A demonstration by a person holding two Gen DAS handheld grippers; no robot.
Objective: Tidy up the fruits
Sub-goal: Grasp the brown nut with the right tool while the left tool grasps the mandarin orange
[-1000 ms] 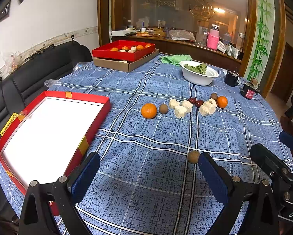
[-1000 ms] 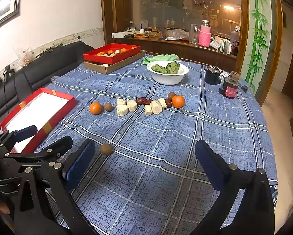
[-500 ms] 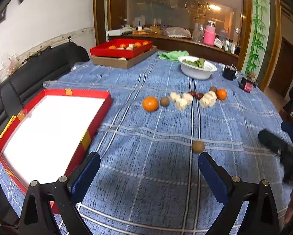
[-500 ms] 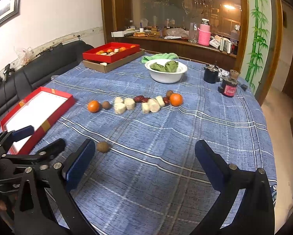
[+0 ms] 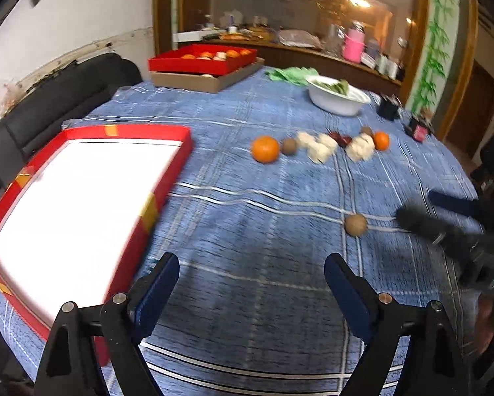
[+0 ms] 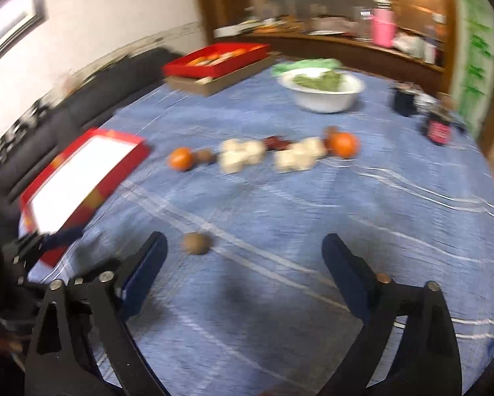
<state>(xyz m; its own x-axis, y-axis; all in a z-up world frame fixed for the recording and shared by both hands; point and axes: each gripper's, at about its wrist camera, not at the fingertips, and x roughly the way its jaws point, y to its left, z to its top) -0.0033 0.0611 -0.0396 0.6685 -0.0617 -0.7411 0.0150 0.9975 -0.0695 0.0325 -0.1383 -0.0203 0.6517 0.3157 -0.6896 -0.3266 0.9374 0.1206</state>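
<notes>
- Where the blue plaid woven tablecloth [image 5: 247,231] lies flat, a shallow rectangular red tray [image 5: 82,198] with white glossy floor sits at its left edge.
- Left gripper [image 5: 251,283]: angled downward, jaws closing, nothing between.
- Right gripper [image 6: 245,264]: same pose, closing, empty.
- Small round brown fruit [image 6: 196,243]: matte, just ahead of the right gripper's left finger [image 6: 144,270].

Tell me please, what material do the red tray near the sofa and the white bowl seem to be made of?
The shallow red tray with a white floor looks like matte cardboard: thin folded walls, with yellow tape patches on the rim. The round white bowl holding green leaves looks like glazed ceramic or hard plastic; its smooth, slightly shiny wall leaves this open.
</notes>
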